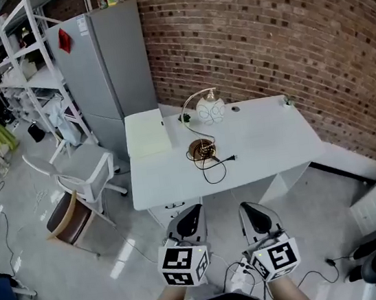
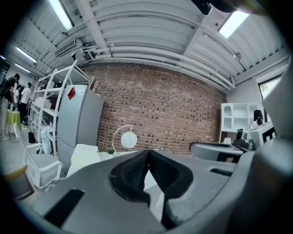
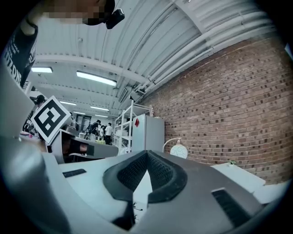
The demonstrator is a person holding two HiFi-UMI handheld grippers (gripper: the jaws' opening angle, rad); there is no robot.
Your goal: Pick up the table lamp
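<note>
My left tongs [image 2: 147, 153] are clenched, pad against pad, with nothing between them; my right tongs [image 3: 147, 153] are clenched on nothing too; both hang low in front of me, side by side, well short of the table [image 1: 270, 142].

The table lamp [image 1: 210, 111] stands upright near the middle of the table, towards the brick wall [image 1: 261, 31]; its round base [image 1: 203, 150] sits on the top, a thin arched stem [image 1: 188, 104] rises from it, and the globe shade hangs at the stem's far end; the cord [image 1: 213, 168] lies in loose loops in front of the base, its plug free on the table.

The first risk, as I judge it, is arriving with the tongs clenched like this; I would shove the base or the stem and not take it, and the lamp would slide or tip.

The stem looks narrow and smooth; a grip on it alone may let the lamp swivel, since the globe's weight sits off to one side; the shade could swing into the table, and it looks breakable.

The cord may snag the table edge or drag as the lamp rises, pulling it askew.

A small plant [image 1: 185, 118] stands just beside the stem; a wide approach from the left could knock it over; a pale pad [image 1: 146, 132] lies further left, clear of the lamp.
</note>
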